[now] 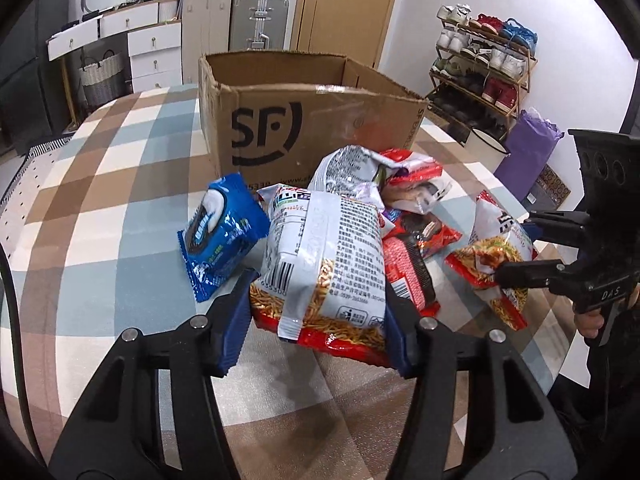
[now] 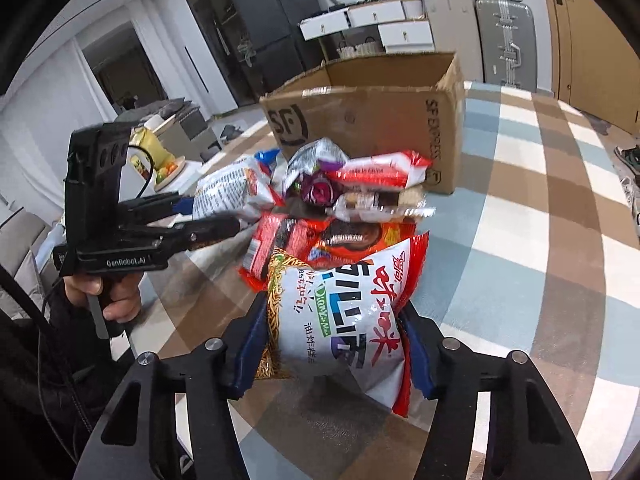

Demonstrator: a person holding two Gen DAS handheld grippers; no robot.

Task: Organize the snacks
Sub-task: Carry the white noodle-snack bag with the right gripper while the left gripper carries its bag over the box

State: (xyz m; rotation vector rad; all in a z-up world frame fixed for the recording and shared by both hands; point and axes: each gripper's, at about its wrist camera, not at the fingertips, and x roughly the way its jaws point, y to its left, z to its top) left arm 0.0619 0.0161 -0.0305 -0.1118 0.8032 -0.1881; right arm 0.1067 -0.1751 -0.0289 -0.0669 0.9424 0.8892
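While each claw grips a packet of crispy noodles, the rest of the snacks lie heaped on the checked worktop (image 1: 100,184) in front of an open cardboard box (image 1: 304,128). The left claw (image 1: 316,300) is closed onto the sides of a white-and-red noodle packet (image 1: 324,256), back face with barcode showing, its blue pads (image 1: 236,320) pressed against the wrapper. The right claw (image 2: 336,344) is likewise closed on a second noodle packet (image 2: 344,320), printed front up, held at the near edge of the heap. Seen from the left, this second packet (image 1: 492,256) sits to the right of the pile with the right claw's fingers on it. A blue biscuit packet (image 1: 222,236) leans just beside the left-hand noodle packet. Between the two held packets lie red chocolate biscuit packs (image 1: 416,252), and behind them, nearest the box, a crumpled silver-and-red wrapper (image 1: 360,168) tops the heap. The box stands upright, flaps open, its interior not visible. A shoe rack (image 1: 480,64) stands beyond the worktop on the right; suitcases (image 1: 260,20) stand behind the box.
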